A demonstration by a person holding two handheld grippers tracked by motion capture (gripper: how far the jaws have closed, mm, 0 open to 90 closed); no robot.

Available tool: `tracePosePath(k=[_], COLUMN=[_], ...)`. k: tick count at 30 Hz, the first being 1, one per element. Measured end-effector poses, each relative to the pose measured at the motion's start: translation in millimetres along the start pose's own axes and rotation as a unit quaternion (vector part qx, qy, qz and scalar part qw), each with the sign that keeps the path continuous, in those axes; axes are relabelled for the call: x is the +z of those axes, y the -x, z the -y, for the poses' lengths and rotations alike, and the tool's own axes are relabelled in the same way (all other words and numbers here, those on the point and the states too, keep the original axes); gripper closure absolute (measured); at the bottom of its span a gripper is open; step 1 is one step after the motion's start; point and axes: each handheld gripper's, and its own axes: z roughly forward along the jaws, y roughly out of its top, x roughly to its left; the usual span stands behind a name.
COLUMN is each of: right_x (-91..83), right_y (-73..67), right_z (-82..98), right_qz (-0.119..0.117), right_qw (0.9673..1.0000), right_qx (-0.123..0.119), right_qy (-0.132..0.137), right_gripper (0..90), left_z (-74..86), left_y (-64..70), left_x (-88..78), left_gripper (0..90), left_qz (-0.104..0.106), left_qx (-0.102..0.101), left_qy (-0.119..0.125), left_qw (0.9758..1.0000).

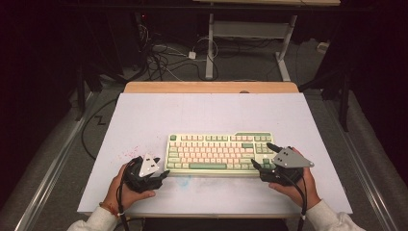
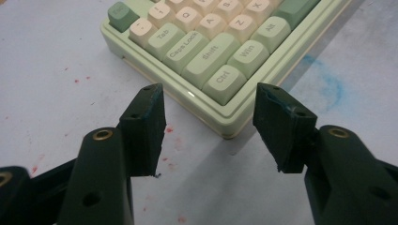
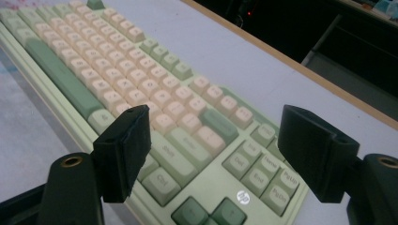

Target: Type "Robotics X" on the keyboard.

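Note:
A pale green keyboard (image 1: 219, 151) with cream and green keys lies on the white table top (image 1: 207, 113), near the front. My left gripper (image 1: 165, 174) rests at its near-left corner, held in a hand. In the left gripper view the keyboard (image 2: 206, 56) shows its Ctrl corner just ahead of the left gripper (image 2: 209, 93), whose jaws stand apart and touch nothing. My right gripper (image 1: 262, 155) hovers over the keyboard's right end, jaws wide. In the right gripper view the keyboard (image 3: 141, 84) runs away to the upper left, and the right gripper (image 3: 216, 117) spans the navigation keys without contact.
Red specks and a blue smudge (image 2: 328, 84) mark the white sheet by the keyboard. A wooden strip (image 1: 211, 87) edges the table's far side. Beyond it are floor cables (image 1: 163, 57) and the legs of another desk (image 1: 210, 48).

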Motion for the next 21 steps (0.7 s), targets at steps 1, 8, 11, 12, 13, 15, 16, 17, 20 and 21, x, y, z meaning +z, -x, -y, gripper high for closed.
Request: tracePosePath(k=[1,8,11,12,13,15,16,17,20,21], right_x=[-0.7,-6.2,-8.5,-9.6,-10.9,-14.1,-15.4,-16.2,-17.6,-17.4], right_y=[-1.3,-7.2,-8.9,-9.5,-10.3,-11.3,-12.0,-12.4,-12.2,-12.0], right_z=[2.0,11.2,14.7,15.7,16.5,17.5,17.7,18.1,19.7,20.0], right_qz=[0.002,-0.001,-0.003,-0.003,-0.002,-0.006,-0.006,-0.004,-0.005,-0.004], right_qw=[1.0,0.9999,0.9998,0.9998,0.9997,0.9998,0.9997,0.9997,0.9996,0.9995], right_qx=[-0.003,-0.005,-0.007,-0.005,-0.002,-0.003,-0.004,-0.006,-0.006,-0.009], right_qy=[-0.003,-0.012,-0.017,-0.019,-0.022,-0.02,-0.022,-0.023,-0.028,-0.031], right_gripper=[26.1,26.1,26.1,26.2,26.2,26.2,26.2,26.1,26.1,26.1], left_z=[-0.6,-3.5,-5.0,-5.4,-5.9,-7.4,-8.2,-9.4,-13.8,-15.6], left_y=[0.2,-0.4,-0.9,-1.2,-1.5,-1.3,-1.1,-0.7,0.6,0.5], left_x=[0.1,-1.0,-1.2,-1.3,-1.1,-0.8,-0.3,-0.1,1.8,2.3], left_gripper=[46.2,72.0,80.9,82.8,84.5,87.6,87.7,87.7,87.7,87.7], left_qz=[0.002,0.018,0.015,0.016,0.017,0.018,0.02,0.02,0.02,0.024], left_qx=[0.0,-0.008,-0.014,-0.016,-0.017,-0.015,-0.015,-0.012,-0.008,-0.007], left_qy=[-0.001,-0.005,-0.005,-0.004,-0.004,-0.006,-0.004,-0.005,-0.004,-0.004], left_qw=[1.0,0.9998,0.9998,0.9997,0.9997,0.9997,0.9997,0.9997,0.9997,0.9997])
